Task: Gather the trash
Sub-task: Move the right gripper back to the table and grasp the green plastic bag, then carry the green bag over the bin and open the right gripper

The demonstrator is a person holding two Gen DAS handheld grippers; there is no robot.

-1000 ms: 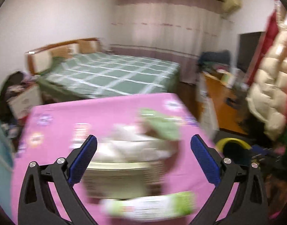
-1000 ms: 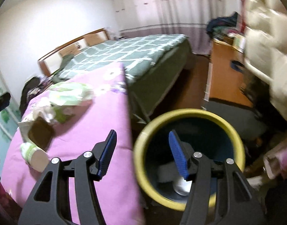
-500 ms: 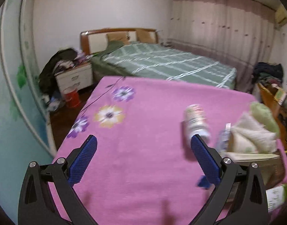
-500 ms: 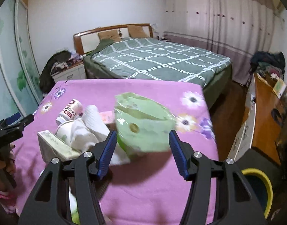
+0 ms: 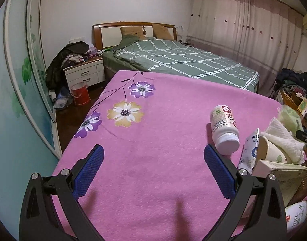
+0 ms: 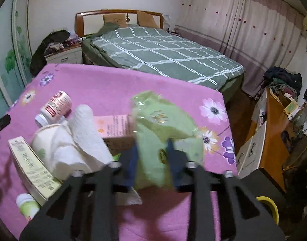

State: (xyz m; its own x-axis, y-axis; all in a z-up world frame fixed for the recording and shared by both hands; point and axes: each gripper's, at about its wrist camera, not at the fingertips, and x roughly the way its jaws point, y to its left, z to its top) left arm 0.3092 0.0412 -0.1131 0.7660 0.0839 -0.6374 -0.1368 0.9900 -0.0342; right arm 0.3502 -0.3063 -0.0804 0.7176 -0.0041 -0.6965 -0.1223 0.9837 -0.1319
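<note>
The right claw (image 6: 151,160) is clamped on a green bag (image 6: 163,124) above the pink table (image 6: 105,86). The left claw (image 5: 153,170) hovers with its fingers apart beside a bottle (image 5: 223,128).

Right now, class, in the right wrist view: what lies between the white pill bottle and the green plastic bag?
A crumpled white paper towel and a pink box lie between the pill bottle and the green bag clamped in the right gripper.
</note>
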